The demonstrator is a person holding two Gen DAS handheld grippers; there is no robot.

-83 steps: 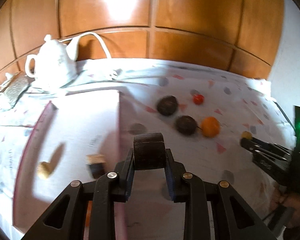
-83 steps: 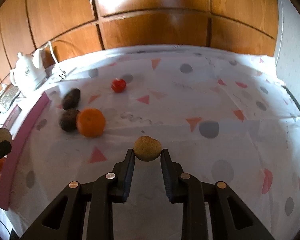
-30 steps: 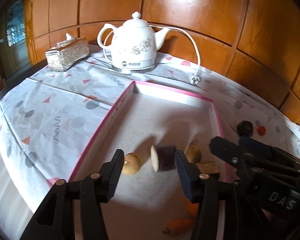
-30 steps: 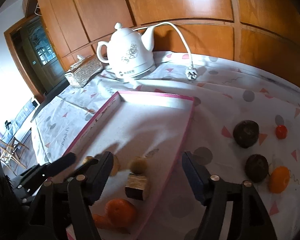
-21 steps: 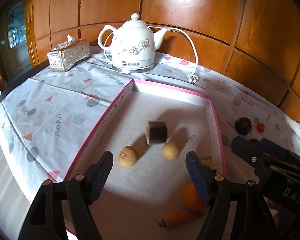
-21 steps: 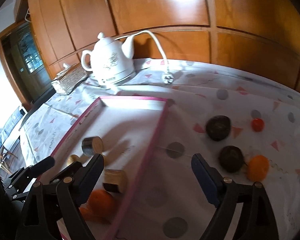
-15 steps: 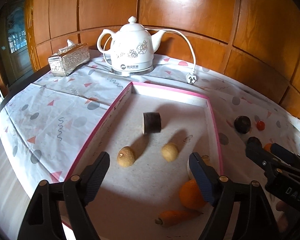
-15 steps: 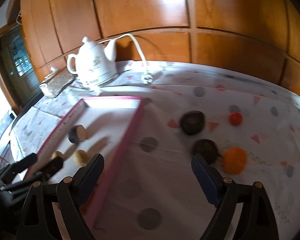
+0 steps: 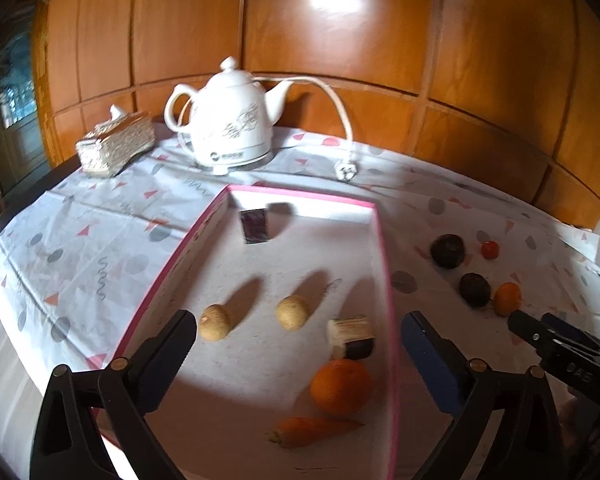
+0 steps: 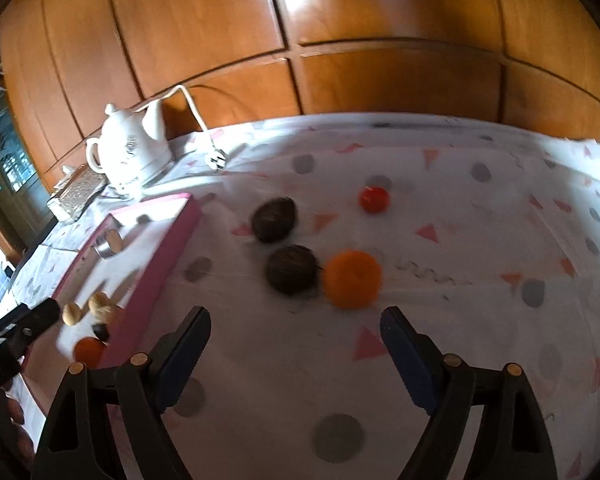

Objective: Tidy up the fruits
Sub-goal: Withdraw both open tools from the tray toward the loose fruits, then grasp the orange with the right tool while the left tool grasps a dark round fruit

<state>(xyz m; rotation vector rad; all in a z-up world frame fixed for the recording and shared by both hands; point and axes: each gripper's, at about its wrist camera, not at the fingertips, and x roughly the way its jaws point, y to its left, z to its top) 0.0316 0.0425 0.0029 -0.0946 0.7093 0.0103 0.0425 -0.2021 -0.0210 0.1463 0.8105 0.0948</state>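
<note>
A pink-rimmed white tray [image 9: 384, 264] holds two tan round fruits [image 9: 215, 322], a dark cut piece [image 9: 254, 225] near its far end, a cut stub [image 9: 352, 338], an orange [image 9: 340, 386] and a carrot [image 9: 312, 431]. My left gripper [image 9: 296, 344] is open and empty above the tray's near end. On the cloth lie two dark fruits [image 10: 292, 269], an orange [image 10: 353, 278] and a small red fruit [image 10: 374, 199]. My right gripper [image 10: 294, 340] is open and empty just short of them.
A white electric kettle [image 9: 232, 120] with its cord and plug [image 9: 346, 170] stands behind the tray. A silver tissue box [image 9: 114, 145] sits at the far left. Wood panelling backs the table. The tray rim [image 10: 156, 276] lies left of the right gripper.
Both grippers let go of their pieces into the tray and opened wide. The left pulled back; the dark piece rolled to the tray's far end. The right swung right to the loose fruits.
</note>
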